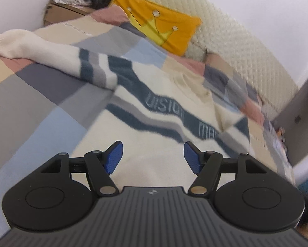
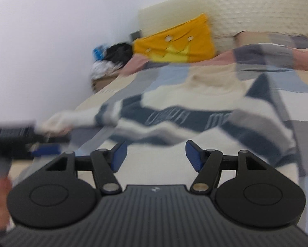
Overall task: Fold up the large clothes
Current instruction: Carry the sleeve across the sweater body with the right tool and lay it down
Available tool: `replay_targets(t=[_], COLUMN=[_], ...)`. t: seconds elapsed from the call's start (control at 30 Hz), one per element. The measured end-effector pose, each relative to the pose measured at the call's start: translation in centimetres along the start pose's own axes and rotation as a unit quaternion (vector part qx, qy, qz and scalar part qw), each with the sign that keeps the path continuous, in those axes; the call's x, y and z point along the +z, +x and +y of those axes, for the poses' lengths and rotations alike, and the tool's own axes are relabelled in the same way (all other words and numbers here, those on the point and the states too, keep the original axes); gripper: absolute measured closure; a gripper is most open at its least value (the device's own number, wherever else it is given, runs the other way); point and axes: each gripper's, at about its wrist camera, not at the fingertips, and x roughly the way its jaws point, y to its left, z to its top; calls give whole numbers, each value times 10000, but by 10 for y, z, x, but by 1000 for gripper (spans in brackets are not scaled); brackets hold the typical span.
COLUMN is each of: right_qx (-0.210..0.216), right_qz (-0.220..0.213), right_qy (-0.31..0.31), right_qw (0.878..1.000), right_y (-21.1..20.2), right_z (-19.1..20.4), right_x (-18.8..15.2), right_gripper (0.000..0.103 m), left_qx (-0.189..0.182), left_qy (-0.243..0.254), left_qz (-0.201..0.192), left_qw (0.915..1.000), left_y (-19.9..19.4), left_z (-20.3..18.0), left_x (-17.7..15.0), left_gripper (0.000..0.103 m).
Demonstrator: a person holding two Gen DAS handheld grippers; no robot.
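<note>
My left gripper [image 1: 152,156] and right gripper [image 2: 156,155] were matte black, with blue ribbed pads [image 1: 113,158], silver pivot screws and grooved grey housings.

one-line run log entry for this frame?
step: sleeve fold | sweater: flat on bed | left gripper: open, empty | right gripper: open, empty

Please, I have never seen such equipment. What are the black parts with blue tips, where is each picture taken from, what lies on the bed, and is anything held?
These are two hand-held grippers; a camera on each looks forward along its fingers. One picture comes from the left gripper, the other from the right gripper. On the patchwork bedspread lies a cream sweater with dark and grey stripes, one sleeve stretched out sideways. An orange pillow leans on the headboard. Both grippers stand open above the sweater, holding nothing.
</note>
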Motion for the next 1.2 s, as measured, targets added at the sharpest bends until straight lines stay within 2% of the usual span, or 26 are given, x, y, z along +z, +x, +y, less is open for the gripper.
replay_targets(t=[0.1,0.17,0.3,0.4,0.5,0.6,0.73,0.87,1.03,1.1,1.2], right_qx=[-393,-674,-1236,-1346,-1455,-1789,-2314,-2760,-3261,-3353,-3172], right_qz=[-204,-246,-169,-160,-145,-115,-153,-315,-430,-380,-242], right_qy=[34,120,536,631,393,-12,-118,62,436,630,1003], right_qw=[9990,9974,9907,9888,9885,9838,9727,9606,9433,9392,9427], right_y=[18,34,63,86,110,131,142,145,144,144,146], right_z=[-21,-38,-73,-93,-104,-114,-134,-159,-195,-208,-221], right_x=[11,16,22,26,28,24,18,19,25,23,18], right_gripper=[39,46,65,66,68,74,77,77,78,78,78], left_qx=[-172,-322,-190,-37,191,248,135,-22,158,208,296], left_qy=[78,76,452,659,893,959,863,983,1391,1391,1281], left_qz=[268,460,609,560,391,324,324,290,76,110,337], left_qw=[9995,9984,9969,9963,9951,9945,9957,9947,9901,9900,9907], left_y=[12,21,34,43,48,54,60,59,58,61,75], left_z=[-11,-19,-39,-48,-54,-54,-56,-65,-74,-73,-66], left_x=[-10,-20,-38,-44,-45,-43,-43,-47,-53,-53,-51], left_gripper=[32,32,33,34,34,34,34,34,34,34,34])
